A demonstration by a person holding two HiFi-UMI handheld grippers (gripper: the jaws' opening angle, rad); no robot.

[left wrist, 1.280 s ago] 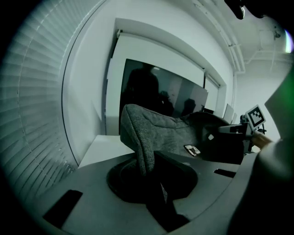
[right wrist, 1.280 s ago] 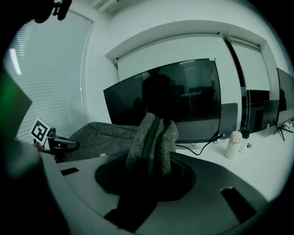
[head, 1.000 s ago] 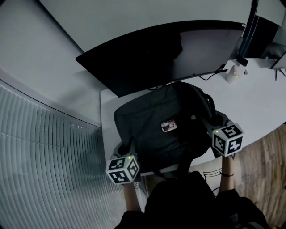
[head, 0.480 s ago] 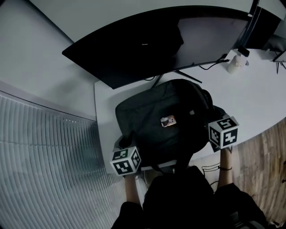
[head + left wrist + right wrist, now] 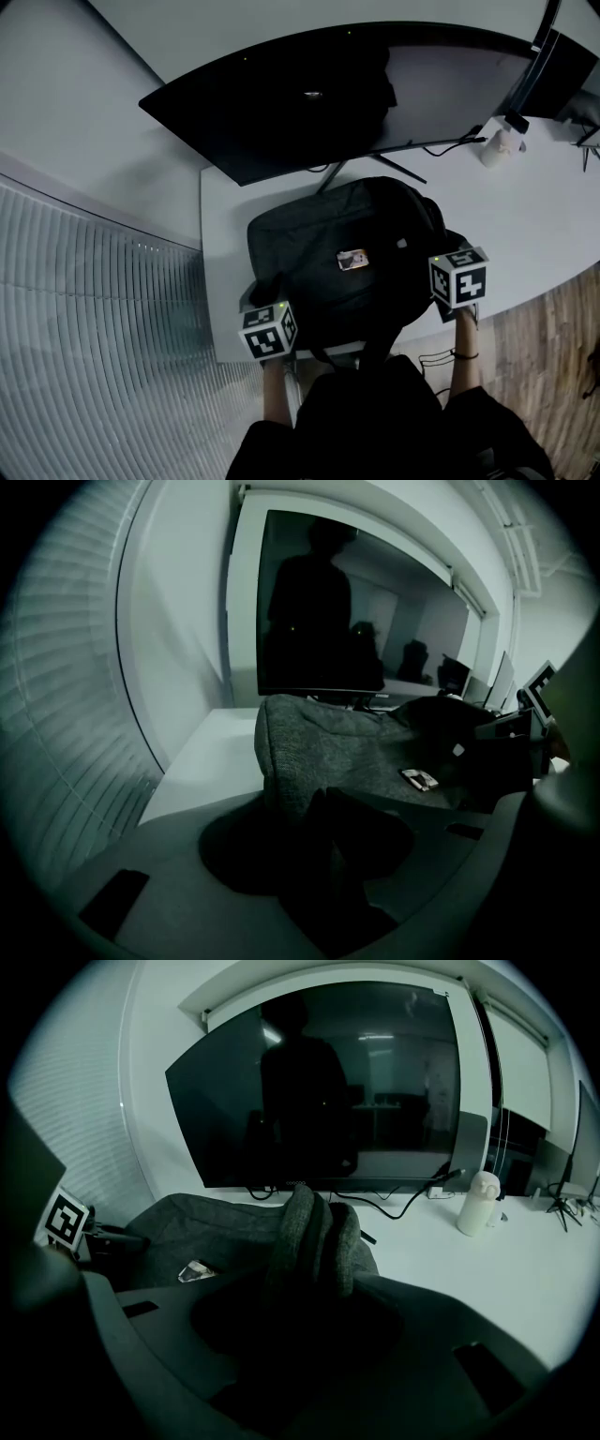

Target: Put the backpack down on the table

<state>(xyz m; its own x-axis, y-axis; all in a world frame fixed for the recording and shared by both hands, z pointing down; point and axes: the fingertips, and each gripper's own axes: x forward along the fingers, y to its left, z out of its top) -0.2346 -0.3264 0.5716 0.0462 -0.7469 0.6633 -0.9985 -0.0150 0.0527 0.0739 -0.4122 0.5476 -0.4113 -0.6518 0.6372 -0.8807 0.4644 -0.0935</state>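
The dark grey backpack (image 5: 347, 234) lies flat on the white table (image 5: 553, 216) in front of the monitor, a small label (image 5: 352, 260) on top. My left gripper (image 5: 265, 302) is at its near left corner. In the left gripper view the jaws are opening, with a dark fold of the backpack (image 5: 347, 747) lying loose between them at the left gripper (image 5: 328, 827). My right gripper (image 5: 446, 255) is at the bag's right end. There, the right gripper (image 5: 314, 1274) is shut on a thick padded fold (image 5: 314, 1218) of the backpack.
A wide curved monitor (image 5: 309, 94) stands just behind the bag, its cables trailing right. A white bottle (image 5: 497, 147) stands at the back right. Ribbed blinds (image 5: 94, 328) run along the left, and the table's near edge (image 5: 281, 354) lies under my hands.
Both grippers have come down a little with the backpack, which now sits lower and flatter on the table. The bag's place on the table is much the same.
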